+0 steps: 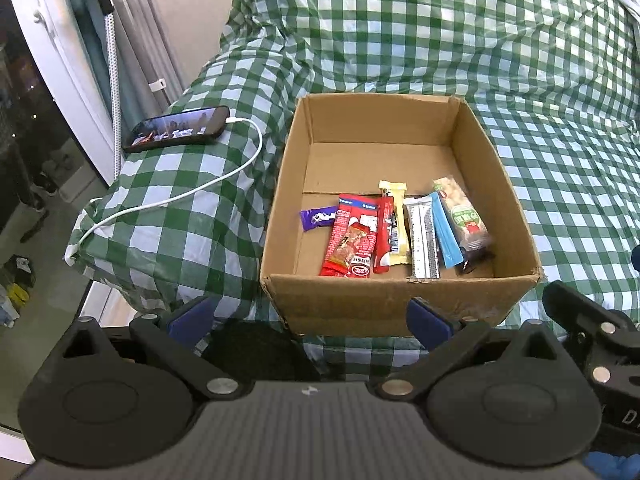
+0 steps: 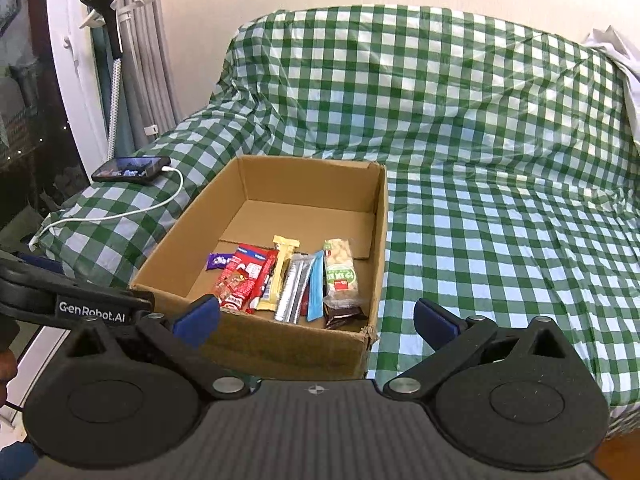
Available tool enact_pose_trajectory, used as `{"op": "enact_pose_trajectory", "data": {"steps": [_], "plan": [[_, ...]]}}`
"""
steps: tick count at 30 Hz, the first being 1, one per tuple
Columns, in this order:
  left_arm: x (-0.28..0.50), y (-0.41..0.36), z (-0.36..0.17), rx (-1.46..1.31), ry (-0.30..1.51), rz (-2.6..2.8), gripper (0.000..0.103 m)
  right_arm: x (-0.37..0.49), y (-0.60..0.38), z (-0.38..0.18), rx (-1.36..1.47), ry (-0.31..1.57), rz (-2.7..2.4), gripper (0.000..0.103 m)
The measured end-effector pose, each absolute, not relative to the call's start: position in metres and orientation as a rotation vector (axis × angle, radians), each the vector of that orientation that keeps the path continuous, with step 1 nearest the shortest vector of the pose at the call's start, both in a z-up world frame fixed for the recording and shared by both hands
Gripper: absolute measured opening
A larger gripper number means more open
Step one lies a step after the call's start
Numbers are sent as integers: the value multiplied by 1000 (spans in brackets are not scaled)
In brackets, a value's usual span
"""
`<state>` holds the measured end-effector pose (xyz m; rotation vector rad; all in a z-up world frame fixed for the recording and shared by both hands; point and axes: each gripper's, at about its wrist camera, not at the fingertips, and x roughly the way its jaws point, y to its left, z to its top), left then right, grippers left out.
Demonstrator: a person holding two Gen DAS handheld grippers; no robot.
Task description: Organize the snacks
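snacks (image 1: 400, 232) lie side by side in cardboard box (image 1: 400, 300) (kept tidy together) | left gripper (image 1: 308, 320) and right gripper (image 2: 316, 316) spread, holding nothing | sorting seems finished

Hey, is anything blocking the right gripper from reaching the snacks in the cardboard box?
Only the cardboard box's near wall stands between the open right gripper and the snacks. The box top is open, so reaching from above looks unobstructed.

Matt cardboard box (image 1: 400, 304) w/ glossy foil snack wrappers (image 1: 352, 240), on checked cloth (image 1: 440, 32).
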<state>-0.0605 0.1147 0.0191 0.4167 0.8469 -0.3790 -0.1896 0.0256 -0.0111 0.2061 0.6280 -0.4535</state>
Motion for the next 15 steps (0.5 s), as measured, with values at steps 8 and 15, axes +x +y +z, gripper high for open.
{"op": "enact_pose_trajectory", "data": {"steps": [8,15], "plan": [[-62,115,20,406,854,-380,103,-191,29,-9,196,615,-449,102],[-60,111,17,429,852,-361,103,-188,29,-12,205,626,-438,102]]}}
